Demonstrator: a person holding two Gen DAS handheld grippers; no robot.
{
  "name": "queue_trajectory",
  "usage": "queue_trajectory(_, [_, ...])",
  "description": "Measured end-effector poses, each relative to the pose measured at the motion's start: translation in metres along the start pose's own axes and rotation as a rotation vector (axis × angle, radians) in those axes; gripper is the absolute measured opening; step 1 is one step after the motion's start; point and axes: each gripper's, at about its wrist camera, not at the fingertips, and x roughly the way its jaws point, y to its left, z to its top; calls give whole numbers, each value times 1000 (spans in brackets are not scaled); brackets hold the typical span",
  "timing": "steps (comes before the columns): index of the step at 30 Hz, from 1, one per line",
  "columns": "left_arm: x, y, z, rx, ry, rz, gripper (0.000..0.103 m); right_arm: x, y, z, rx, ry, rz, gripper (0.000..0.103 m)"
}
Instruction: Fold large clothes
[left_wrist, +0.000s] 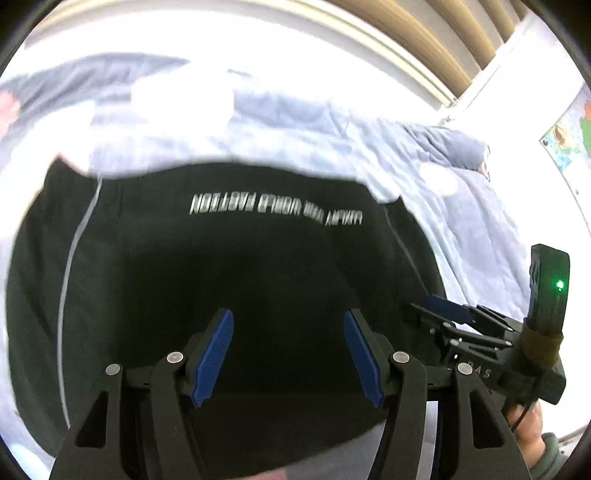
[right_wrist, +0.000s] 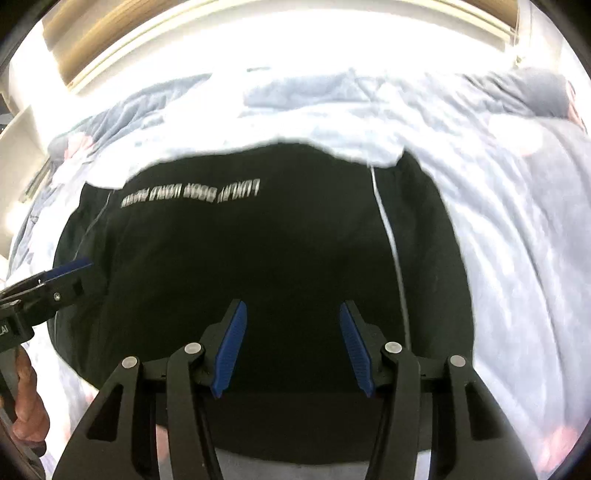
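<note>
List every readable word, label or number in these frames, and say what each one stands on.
"LUXURY ... WORLD FACTION": silver print, upside down, on the black garment; middle word blurred, last word uncertain.
"BAS": partial white letters on the right gripper body.
"LAI": cropped white letters on the left gripper body.
Wall poster: too blurred to read.

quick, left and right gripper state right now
left gripper: open, nothing between the pads, above the black garment
right gripper: open, holding nothing

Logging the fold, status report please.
Left tongs open, empty. Right tongs open, empty. Black garment flat on bedspread. Nothing in the way.
</note>
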Motion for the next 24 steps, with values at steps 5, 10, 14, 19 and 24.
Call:
queue_trajectory(5, [26, -7, 43, 19, 14, 105, 64, 27, 0, 63, -11, 0, 2, 55])
queue_trajectory(10, [78, 7, 57, -27, 126, 167, 64, 78, 0, 87, 2, 100, 4, 55])
queue_trajectory(14, [106, 16, 51, -57, 179, 164, 64, 112, -7, 79, 30, 174, 11, 56])
queue_trajectory(19, [119, 26, 49, -86, 201, 120, 64, 122, -6, 64, 15, 183, 1, 58])
queue_trajectory(24, [84, 19, 45, -24, 155, 74, 64, 84, -24, 56, 59, 151, 76, 59])
